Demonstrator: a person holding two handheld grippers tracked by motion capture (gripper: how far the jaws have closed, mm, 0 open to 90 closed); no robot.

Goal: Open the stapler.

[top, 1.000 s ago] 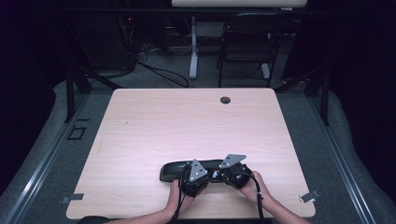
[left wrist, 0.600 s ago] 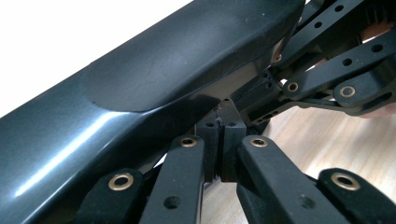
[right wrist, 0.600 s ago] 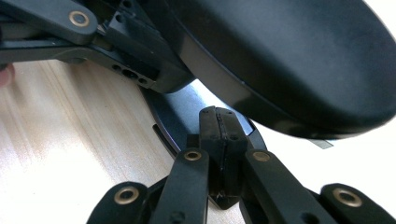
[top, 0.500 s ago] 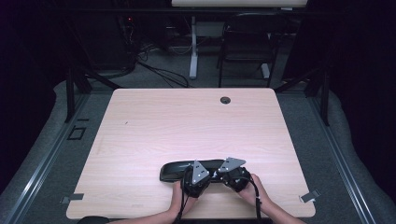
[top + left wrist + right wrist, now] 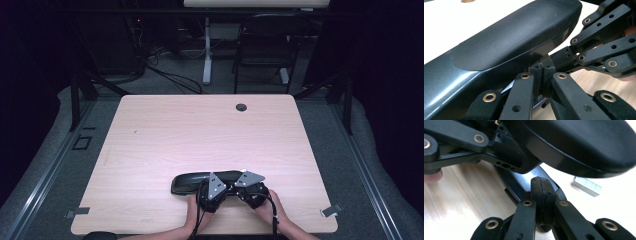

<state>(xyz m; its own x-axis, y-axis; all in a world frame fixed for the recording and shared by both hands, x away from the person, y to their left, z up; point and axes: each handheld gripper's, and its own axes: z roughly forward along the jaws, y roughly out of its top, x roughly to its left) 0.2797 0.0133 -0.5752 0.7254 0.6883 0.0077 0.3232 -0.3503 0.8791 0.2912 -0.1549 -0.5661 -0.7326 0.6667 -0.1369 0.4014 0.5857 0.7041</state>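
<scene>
High view: a long black glossy plastic stapler (image 5: 200, 182) lies crosswise on the pale wood-grain tabletop (image 5: 200, 135), near its front edge and a little right of the middle. Both hands come in from the bottom edge. The left gripper (image 5: 214, 191) sits against the stapler's right end, its grey three-cornered plate on top; the right gripper (image 5: 248, 189) is just beside it, also at that end. A small dark round grommet (image 5: 241, 107) sits in the tabletop near the far edge, well apart from the work. Beyond the tabletop stand a black chair (image 5: 265, 55) and cables on grey carpet.

Left gripper view: the stapler (image 5: 506, 45) slants across the picture, its matt upper arm above a glossy lower body. The left gripper (image 5: 542, 75) has its fingers (image 5: 535, 72) clenched pad to pad, with nothing between them, their tips right under the stapler's near edge; whether they touch it I cannot tell. The right gripper (image 5: 564, 56) reaches in from the right, its black linkage close to the same spot.

Right gripper view: the stapler's raised upper arm (image 5: 579, 145) hangs over its lower base (image 5: 524, 180). The right gripper (image 5: 541, 192) has its fingers (image 5: 546, 192) clenched together, empty, resting over the base. The left gripper (image 5: 506, 165) comes in from the upper left, against the stapler. A short silver strip of staples (image 5: 586, 186) lies on the tabletop just beyond.
</scene>
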